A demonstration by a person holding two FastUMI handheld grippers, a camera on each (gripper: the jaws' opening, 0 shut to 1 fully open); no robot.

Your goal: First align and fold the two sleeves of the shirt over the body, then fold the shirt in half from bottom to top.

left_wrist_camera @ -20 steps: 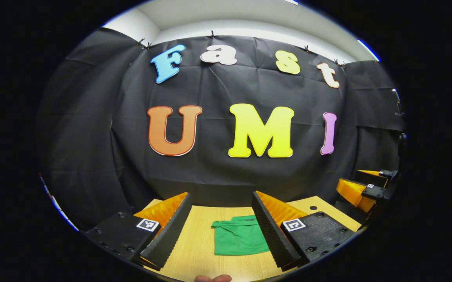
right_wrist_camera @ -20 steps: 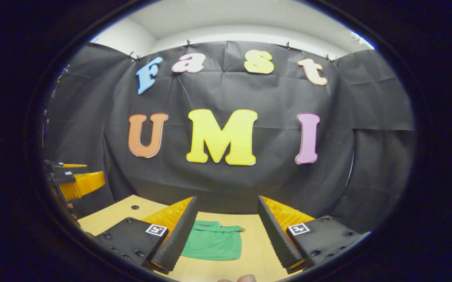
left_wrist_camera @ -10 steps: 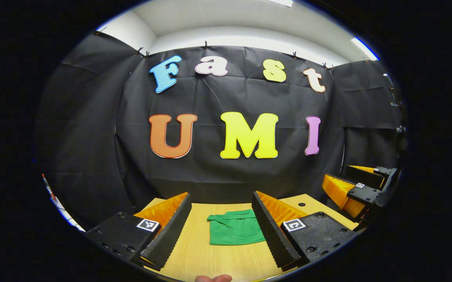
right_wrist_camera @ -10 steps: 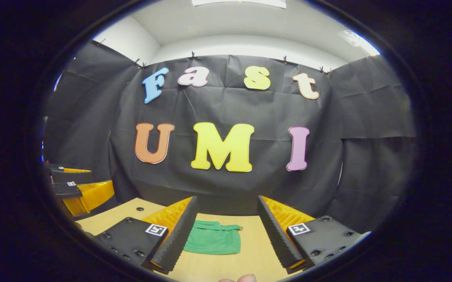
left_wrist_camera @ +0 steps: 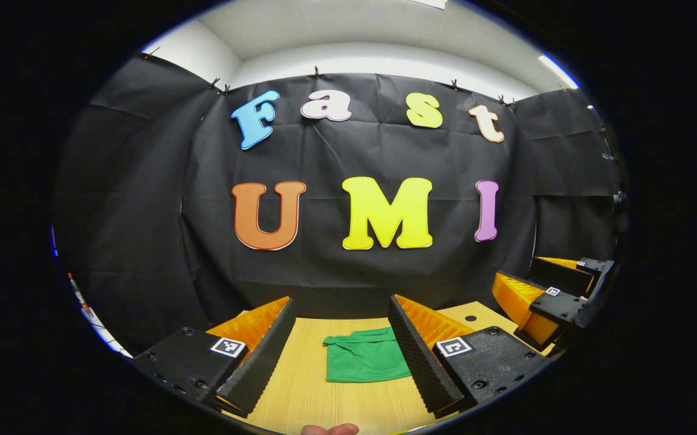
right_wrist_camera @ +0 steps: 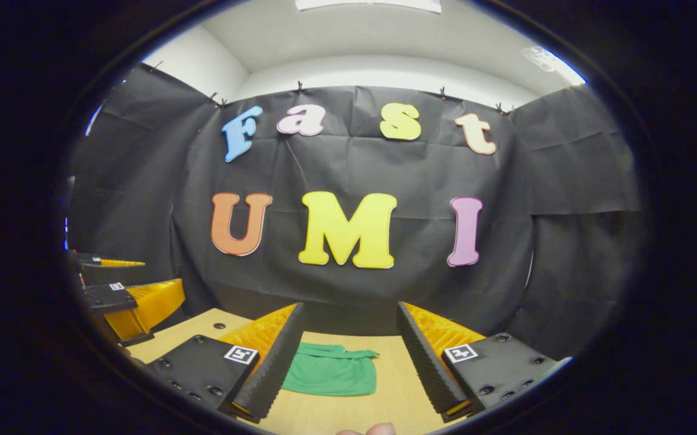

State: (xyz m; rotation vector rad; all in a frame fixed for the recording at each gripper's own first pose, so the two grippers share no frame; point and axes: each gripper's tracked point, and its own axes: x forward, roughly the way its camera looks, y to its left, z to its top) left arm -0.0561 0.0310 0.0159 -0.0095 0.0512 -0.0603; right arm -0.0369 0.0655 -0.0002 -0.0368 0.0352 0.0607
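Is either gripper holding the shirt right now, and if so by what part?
Nothing is held. The left gripper and right gripper are both open, above the table; the folded green shirt lies untouched.

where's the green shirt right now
The folded green cloth shirt lies flat on the light wooden table near the black cloth wall, ahead of both open grippers, framed between each one's fingers in both views.

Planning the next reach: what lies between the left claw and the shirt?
Bare table alone, in the left gripper view; the open left claw is apart from the green shirt.
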